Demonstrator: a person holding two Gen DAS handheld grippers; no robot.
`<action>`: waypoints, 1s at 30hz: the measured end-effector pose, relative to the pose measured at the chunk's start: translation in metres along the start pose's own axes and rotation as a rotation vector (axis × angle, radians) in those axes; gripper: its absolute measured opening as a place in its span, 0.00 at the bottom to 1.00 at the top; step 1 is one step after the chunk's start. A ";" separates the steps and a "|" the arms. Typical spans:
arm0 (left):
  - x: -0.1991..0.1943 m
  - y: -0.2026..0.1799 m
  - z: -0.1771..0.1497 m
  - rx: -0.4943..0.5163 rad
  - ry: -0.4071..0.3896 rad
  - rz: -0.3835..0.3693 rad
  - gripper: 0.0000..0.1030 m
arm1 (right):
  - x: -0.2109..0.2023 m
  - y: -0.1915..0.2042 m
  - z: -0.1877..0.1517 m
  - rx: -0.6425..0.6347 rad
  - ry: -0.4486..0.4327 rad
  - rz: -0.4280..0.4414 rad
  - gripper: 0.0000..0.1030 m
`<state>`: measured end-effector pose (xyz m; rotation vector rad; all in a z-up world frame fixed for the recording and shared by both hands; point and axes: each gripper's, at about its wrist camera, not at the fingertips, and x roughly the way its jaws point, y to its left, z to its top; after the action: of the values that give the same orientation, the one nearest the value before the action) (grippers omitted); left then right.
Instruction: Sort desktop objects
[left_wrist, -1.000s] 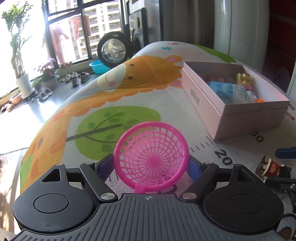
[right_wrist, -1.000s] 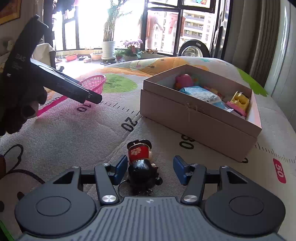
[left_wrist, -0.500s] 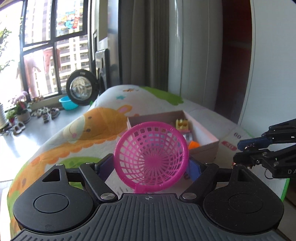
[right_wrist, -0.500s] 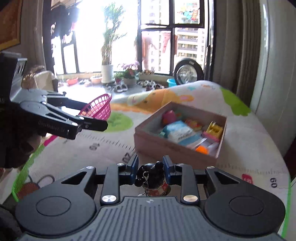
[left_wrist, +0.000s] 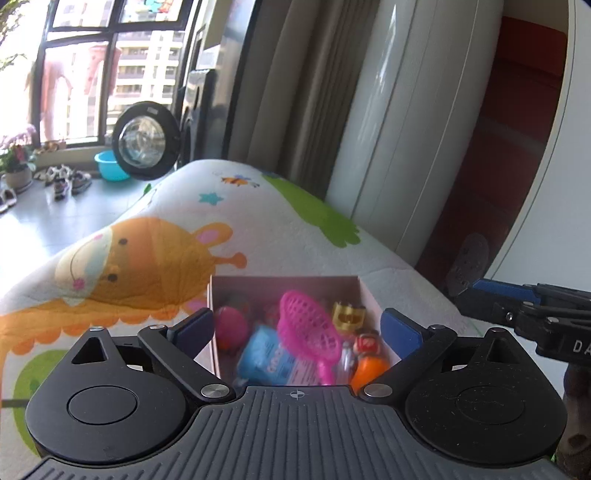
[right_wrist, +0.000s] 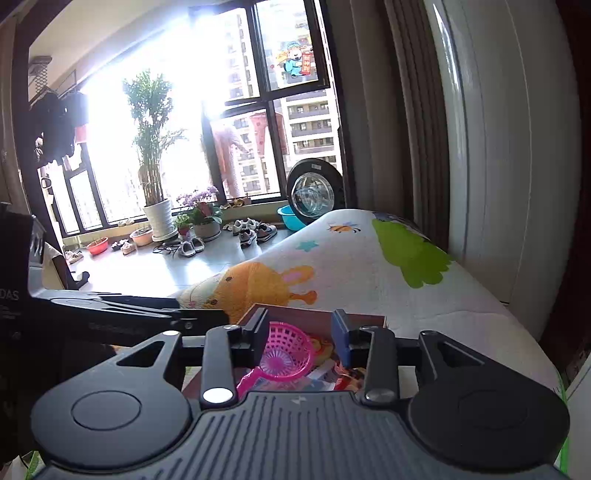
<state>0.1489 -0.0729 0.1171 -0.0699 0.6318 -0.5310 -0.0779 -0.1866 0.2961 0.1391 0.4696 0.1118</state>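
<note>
Home: washing machine (right_wrist: 314, 194), shoes (right_wrist: 255, 230)

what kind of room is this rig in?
Probably a home, likely a living room or balcony laundry corner: a front-loading washing machine with a round glass door, pairs of shoes on the tiled floor, potted plants by the window, and a cartoon giraffe play mat covering the work surface.

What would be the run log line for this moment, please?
left gripper: open | right gripper: open | pink basket: in box | doll: in box
</note>
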 end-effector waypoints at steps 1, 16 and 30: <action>0.000 0.003 -0.011 0.011 0.015 0.008 0.97 | 0.002 -0.003 -0.009 -0.003 0.013 -0.016 0.46; -0.007 0.004 -0.100 0.200 0.067 0.138 0.97 | 0.055 0.044 -0.022 -0.061 0.160 0.049 0.58; -0.018 0.030 -0.110 0.119 0.080 0.135 0.98 | 0.160 0.018 -0.001 0.013 0.264 -0.104 0.11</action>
<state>0.0861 -0.0269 0.0312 0.1061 0.6768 -0.4409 0.0617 -0.1470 0.2271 0.1128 0.7402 0.0252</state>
